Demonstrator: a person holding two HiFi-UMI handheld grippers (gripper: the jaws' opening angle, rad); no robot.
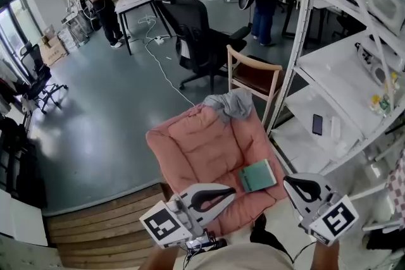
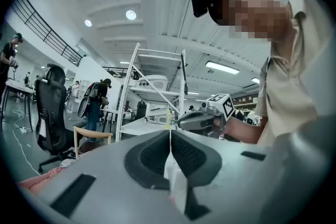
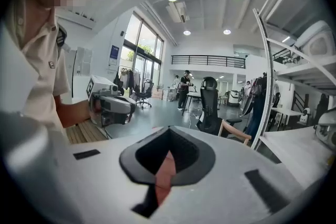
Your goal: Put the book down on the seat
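A wooden chair (image 1: 256,80) stands beside a white shelf rack (image 1: 329,63).

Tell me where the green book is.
Head view: the book lies on the pink seat cushion, toward its right edge, just left of the right claw.

Jaws together and empty on left gripper (image 1: 228,191) and right gripper (image 1: 292,183), low before the body, well apart.

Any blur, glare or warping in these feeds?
Head view: sharp, evenly lit, shelf posts bowed; the book on the cushion reads clearly. Left gripper view: heavy fisheye, dark corners, bright ceiling lamps. Right gripper view: same warping, bright windows.
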